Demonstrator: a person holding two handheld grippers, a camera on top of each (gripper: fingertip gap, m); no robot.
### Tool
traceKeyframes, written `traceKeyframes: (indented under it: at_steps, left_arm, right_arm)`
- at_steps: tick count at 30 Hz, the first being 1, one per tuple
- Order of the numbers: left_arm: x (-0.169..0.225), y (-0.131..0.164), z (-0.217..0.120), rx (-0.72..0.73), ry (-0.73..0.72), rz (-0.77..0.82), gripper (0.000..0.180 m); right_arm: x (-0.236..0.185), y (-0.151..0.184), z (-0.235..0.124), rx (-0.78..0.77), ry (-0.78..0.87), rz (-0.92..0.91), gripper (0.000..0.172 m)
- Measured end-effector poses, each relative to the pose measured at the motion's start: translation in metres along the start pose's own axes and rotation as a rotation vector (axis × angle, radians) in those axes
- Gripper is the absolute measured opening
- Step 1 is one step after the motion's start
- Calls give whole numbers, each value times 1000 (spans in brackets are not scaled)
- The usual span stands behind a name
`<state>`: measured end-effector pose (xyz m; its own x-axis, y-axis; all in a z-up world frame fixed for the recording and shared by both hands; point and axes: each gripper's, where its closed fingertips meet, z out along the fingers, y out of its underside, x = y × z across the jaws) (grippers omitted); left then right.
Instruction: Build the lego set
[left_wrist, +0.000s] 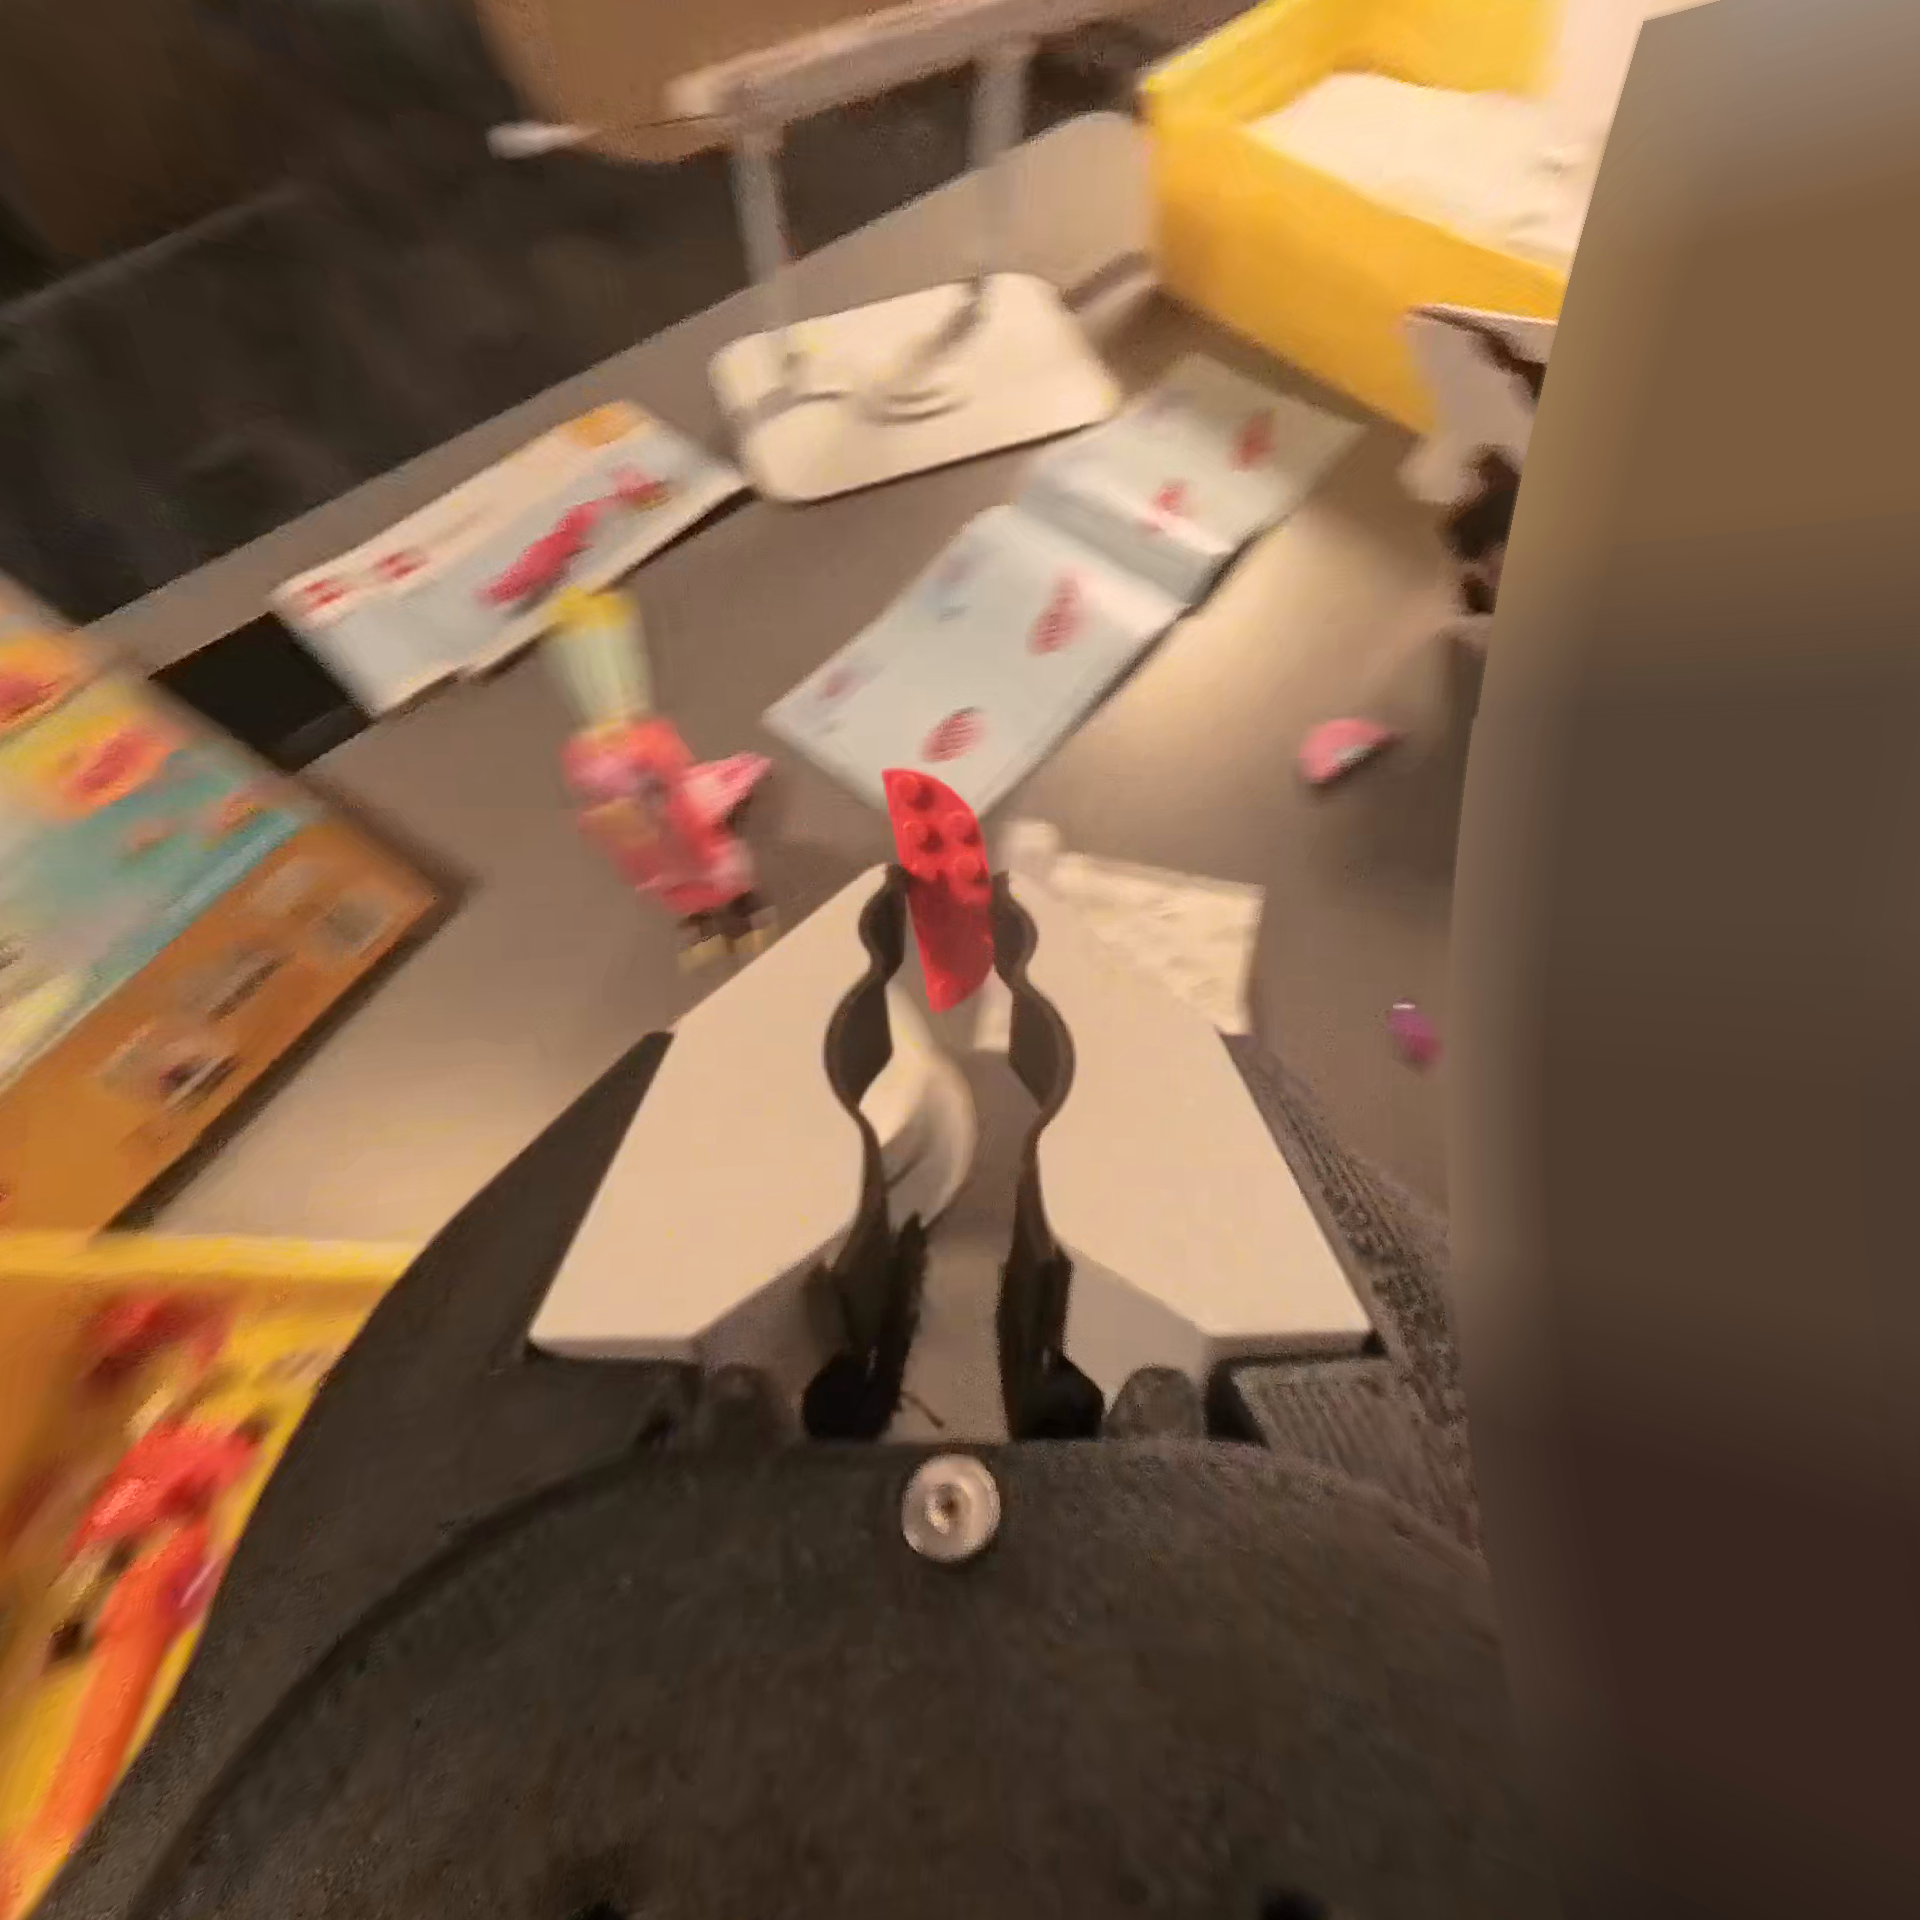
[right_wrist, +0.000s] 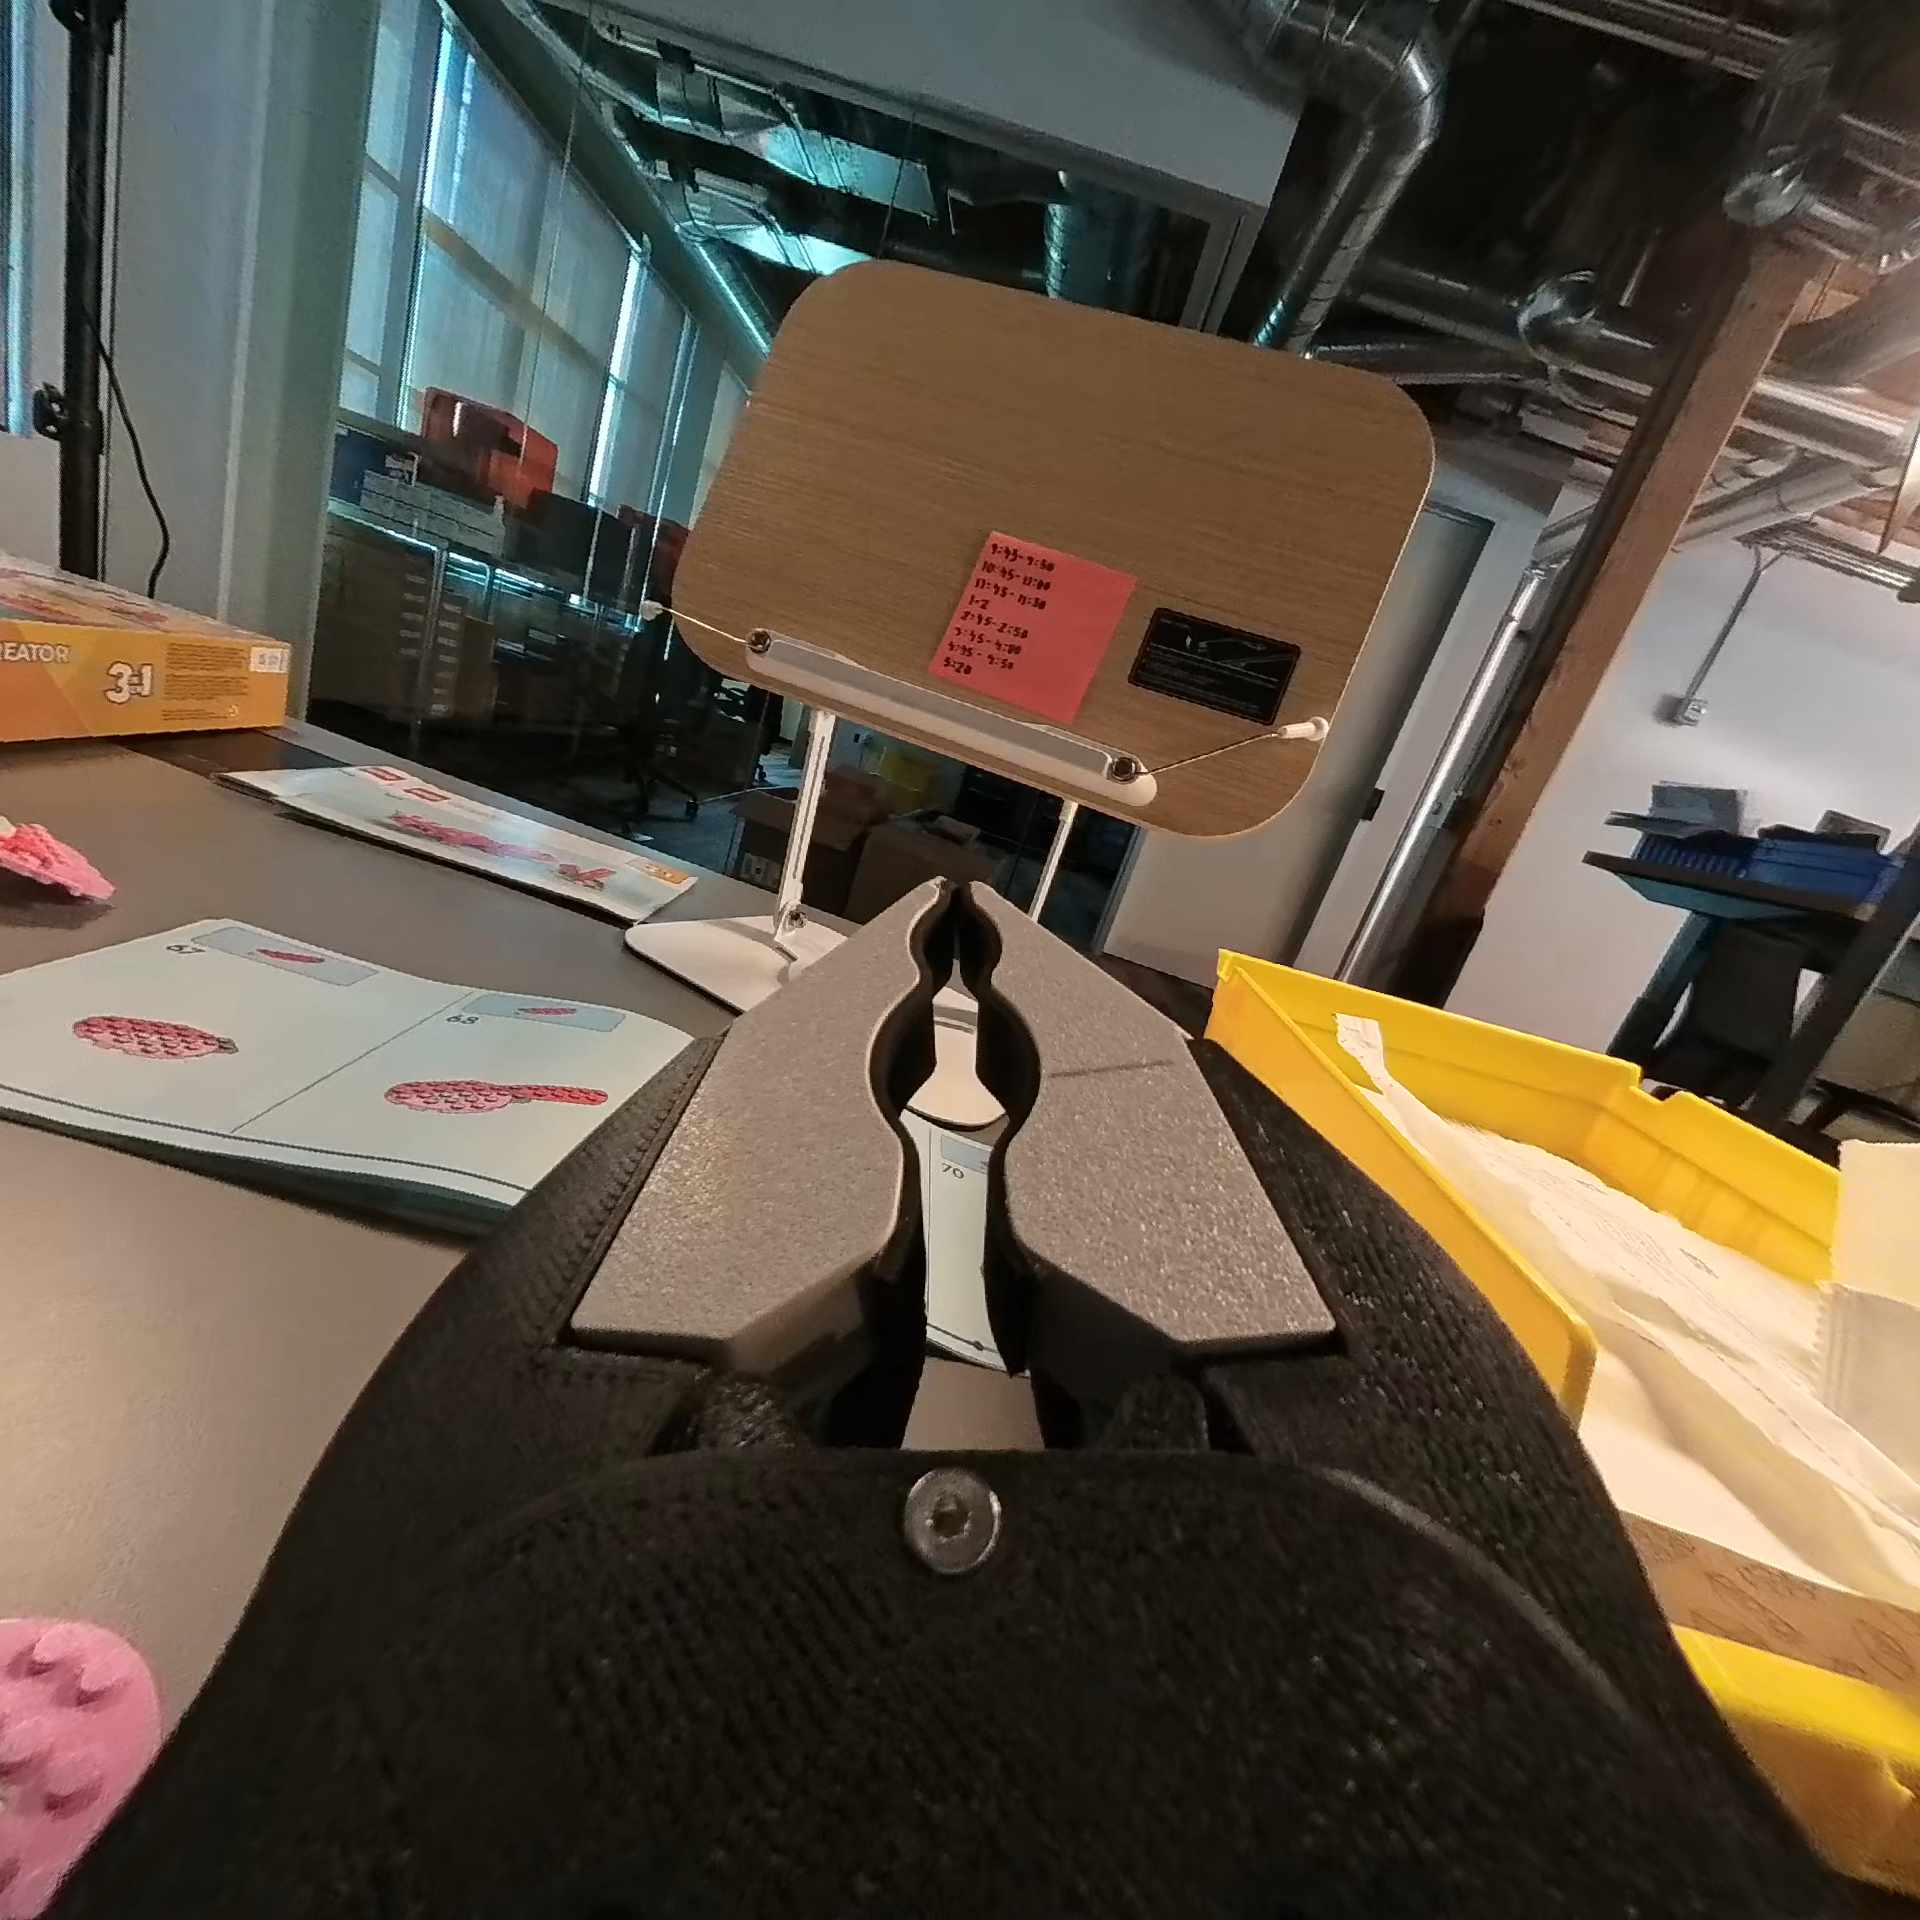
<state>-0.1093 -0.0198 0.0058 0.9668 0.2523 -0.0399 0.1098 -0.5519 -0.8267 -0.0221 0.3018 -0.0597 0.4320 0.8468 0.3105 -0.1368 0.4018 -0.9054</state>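
Note:
In the left wrist view my left gripper (left_wrist: 943, 896) is shut on a red half-round studded plate (left_wrist: 940, 883). The plate stands on edge between both pads, above the dark table (left_wrist: 520, 987). A pink and red brick-built figure (left_wrist: 665, 821) stands on the table to the left of it. An open instruction booklet (left_wrist: 997, 655) lies beyond. In the right wrist view my right gripper (right_wrist: 958, 896) is shut with nothing between its tips, low over the table (right_wrist: 208, 1351). It points towards a wooden book stand (right_wrist: 1049, 551). The open booklet (right_wrist: 312, 1060) lies to its left.
A yellow bin (right_wrist: 1455, 1081) with white paper bags stands at the right; it also shows in the left wrist view (left_wrist: 1330, 208). An orange toy box (right_wrist: 135, 675) lies at far left. Pink brick pieces (right_wrist: 52, 862) (right_wrist: 62, 1745) and a second booklet (right_wrist: 468, 831) lie on the table. A yellow box (left_wrist: 125, 1455) is near left. The tips of one gripper are about 35 cm away from the tips of the other.

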Motion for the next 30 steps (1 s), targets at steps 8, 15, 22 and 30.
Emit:
traceKeyframes:
  at_steps: [8, 15, 22, 30]
  left_arm:
    - [181, 50, 148, -173, 464, 278, 15]
    - [209, 79, 188, -316, 558, 496, 15]
    - [214, 96, 200, -379, 581, 554, 16]
    - [214, 79, 186, -105, 523, 518, 35]
  right_arm:
    - [-1, 1, 0, 5, -36, 36, 0]
    - [1, 4, 3, 2, -54, 73, 0]
    - [1, 5, 4, -2, -59, 86, 0]
    - [2, 6, 4, -6, -57, 88, 0]
